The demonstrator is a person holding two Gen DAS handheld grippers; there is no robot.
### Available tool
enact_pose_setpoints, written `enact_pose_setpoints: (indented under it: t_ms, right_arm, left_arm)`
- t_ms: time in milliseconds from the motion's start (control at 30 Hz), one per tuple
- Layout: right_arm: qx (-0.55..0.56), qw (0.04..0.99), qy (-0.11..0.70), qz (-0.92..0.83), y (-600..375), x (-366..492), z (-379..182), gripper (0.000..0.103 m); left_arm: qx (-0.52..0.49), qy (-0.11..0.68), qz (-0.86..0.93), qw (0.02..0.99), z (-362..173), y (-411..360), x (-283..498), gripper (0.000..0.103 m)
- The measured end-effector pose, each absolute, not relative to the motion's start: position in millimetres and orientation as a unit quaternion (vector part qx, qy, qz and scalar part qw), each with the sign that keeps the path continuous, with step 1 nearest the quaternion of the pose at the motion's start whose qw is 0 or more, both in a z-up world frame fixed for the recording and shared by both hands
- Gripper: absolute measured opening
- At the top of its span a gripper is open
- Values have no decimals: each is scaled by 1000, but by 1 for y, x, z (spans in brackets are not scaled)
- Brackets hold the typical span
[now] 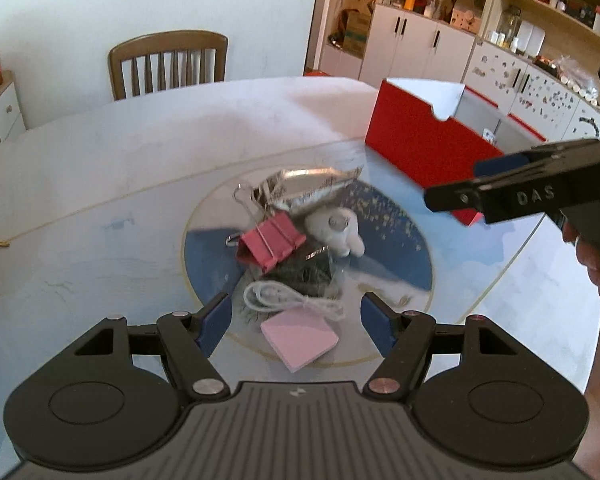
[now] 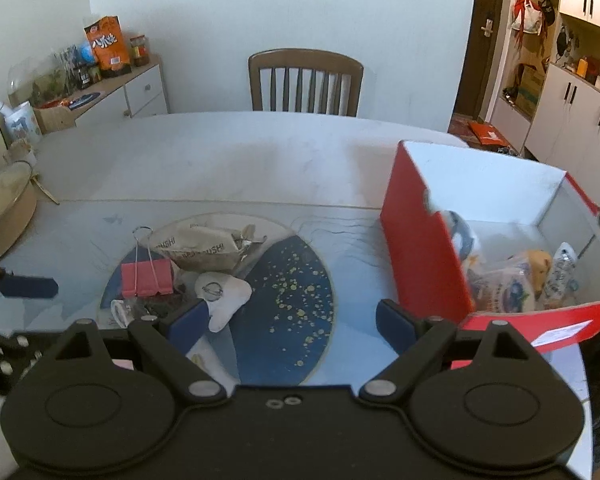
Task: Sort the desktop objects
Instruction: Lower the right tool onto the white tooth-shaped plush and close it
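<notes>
A pile lies on the round blue mat (image 1: 400, 256) of the table: a pink binder clip (image 1: 270, 242), a white plush toy (image 1: 336, 228), a silver snack wrapper (image 1: 304, 186), a white coiled cable (image 1: 284, 298) and a pink sticky-note pad (image 1: 298, 338). My left gripper (image 1: 296, 320) is open, just above the cable and pad. My right gripper (image 2: 292, 320) is open and empty above the mat, between the pile and the red box (image 2: 424, 256). The clip (image 2: 146, 278), toy (image 2: 224, 294) and wrapper (image 2: 204, 248) also show in the right wrist view.
The red box (image 1: 416, 144) stands open at the right and holds several bagged items (image 2: 516, 280). A wooden chair (image 2: 304, 80) stands behind the table. A round container (image 2: 4, 208) sits at the left edge. A sideboard (image 2: 112, 92) with jars stands far left.
</notes>
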State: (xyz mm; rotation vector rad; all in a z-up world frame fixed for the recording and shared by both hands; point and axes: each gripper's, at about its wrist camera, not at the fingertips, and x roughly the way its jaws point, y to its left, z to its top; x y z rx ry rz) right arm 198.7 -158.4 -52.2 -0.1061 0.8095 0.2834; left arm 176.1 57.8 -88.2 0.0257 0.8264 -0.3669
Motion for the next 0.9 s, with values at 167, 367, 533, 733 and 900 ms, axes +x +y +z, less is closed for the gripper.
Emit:
enact_pose_setpoints:
  t_ms: [167,367,533,733,900]
  right_arm:
    - [-60,903,402,139,-147,208,-68,89]
    - [-62,896,418,140,-135,221,-87,89]
    - [-70,890,426,145,-122,231,-99,88]
    - [-73,887,432,147,-112,240,-110,88]
    - [-74,883,437,151,-106,246,-118,88]
  left_arm:
    - [25,405,-184,895,-104,54,177,82]
    - [39,411,-192,890,-121,48,182,82]
    - [58,413,-196,888,-130,44,187,82]
    - [60,412,-192,889,-137,41,189,82]
    - [73,404,-186,893,-141,35,189,82]
